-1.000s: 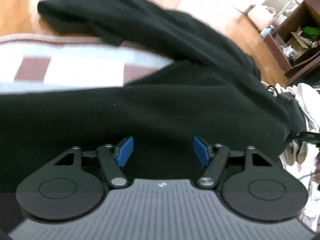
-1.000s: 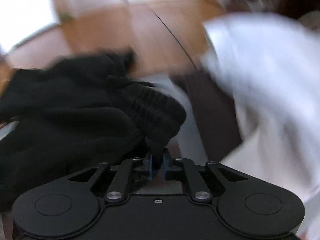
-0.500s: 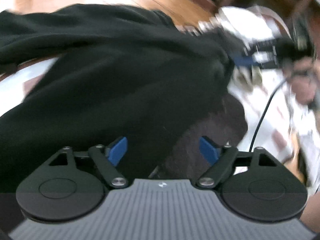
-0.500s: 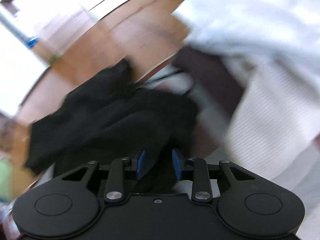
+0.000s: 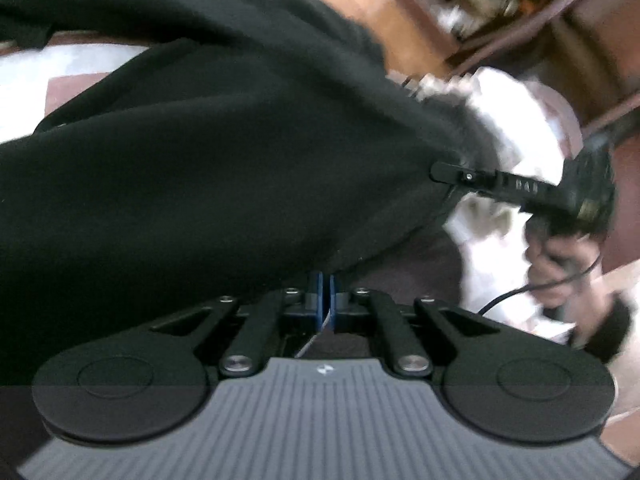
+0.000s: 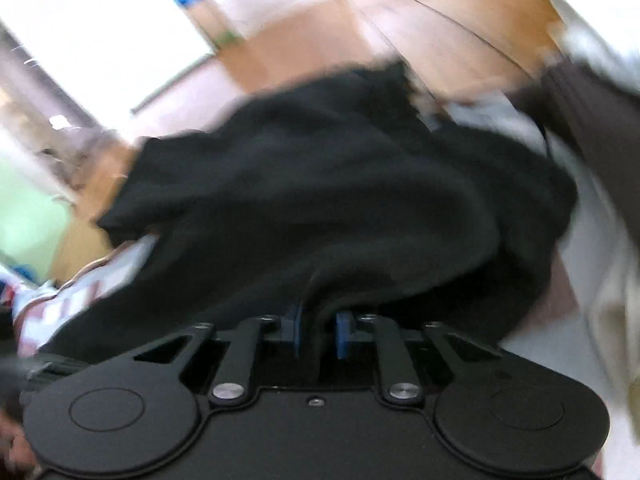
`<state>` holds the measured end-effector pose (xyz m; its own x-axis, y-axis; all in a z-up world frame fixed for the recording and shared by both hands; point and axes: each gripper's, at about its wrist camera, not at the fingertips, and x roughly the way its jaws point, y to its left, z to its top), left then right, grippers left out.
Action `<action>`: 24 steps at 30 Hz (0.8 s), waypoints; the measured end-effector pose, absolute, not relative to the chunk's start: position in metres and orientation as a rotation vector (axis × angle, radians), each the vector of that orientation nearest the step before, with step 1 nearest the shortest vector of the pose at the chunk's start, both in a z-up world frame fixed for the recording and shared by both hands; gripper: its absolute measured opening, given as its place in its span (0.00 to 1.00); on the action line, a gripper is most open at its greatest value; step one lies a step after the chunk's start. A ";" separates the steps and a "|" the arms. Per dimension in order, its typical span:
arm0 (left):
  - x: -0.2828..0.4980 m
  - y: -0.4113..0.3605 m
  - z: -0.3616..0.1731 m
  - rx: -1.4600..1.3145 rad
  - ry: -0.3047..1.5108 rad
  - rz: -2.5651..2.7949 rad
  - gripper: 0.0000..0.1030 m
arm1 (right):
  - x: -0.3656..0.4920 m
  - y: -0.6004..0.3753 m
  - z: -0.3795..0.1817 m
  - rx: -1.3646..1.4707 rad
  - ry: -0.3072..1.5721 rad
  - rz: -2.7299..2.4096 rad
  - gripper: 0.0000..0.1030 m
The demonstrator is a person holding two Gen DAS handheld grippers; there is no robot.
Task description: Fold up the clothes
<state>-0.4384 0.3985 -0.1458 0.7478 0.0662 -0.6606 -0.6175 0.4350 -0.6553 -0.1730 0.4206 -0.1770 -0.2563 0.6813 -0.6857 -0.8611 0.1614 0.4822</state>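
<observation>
Since a second ago my left gripper (image 5: 325, 280) has snapped closed; its blue fingers (image 5: 316, 285) now clench the hem of the black sweatshirt (image 5: 208, 152). My right gripper (image 6: 318, 326) is closing, a thick fold of the black sweatshirt (image 6: 320, 200) caught between its fingers (image 6: 343, 330). The sweatshirt drapes over a white-and-maroon blanket (image 5: 60, 76); beyond it lies the wooden floor (image 6: 440, 28).

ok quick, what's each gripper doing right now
left gripper: shut, fingers pinching an edge of the black garment.
right gripper: closing, black garment bunched between the fingers.
</observation>
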 end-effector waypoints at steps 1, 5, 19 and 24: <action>-0.444 0.394 -0.145 -1.068 0.597 0.446 0.03 | -0.172 0.414 -0.166 -0.185 1.052 1.528 0.18; -0.440 0.370 -0.167 -1.093 0.795 0.511 0.05 | -0.172 0.398 -0.153 -0.363 1.072 1.586 0.16; -0.592 0.362 -0.117 -1.009 0.672 1.313 0.51 | -0.247 0.420 -0.125 -0.874 0.777 1.208 0.46; -0.695 0.334 -0.109 -1.081 0.564 1.614 0.62 | -0.274 0.431 -0.098 -0.675 0.739 1.505 0.46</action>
<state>-0.6945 0.3336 -0.1093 -0.0264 0.5038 -0.8634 -0.9317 -0.3254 -0.1614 -0.2740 0.4311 -0.0983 -0.0618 0.6209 -0.7814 -0.9980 -0.0278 0.0568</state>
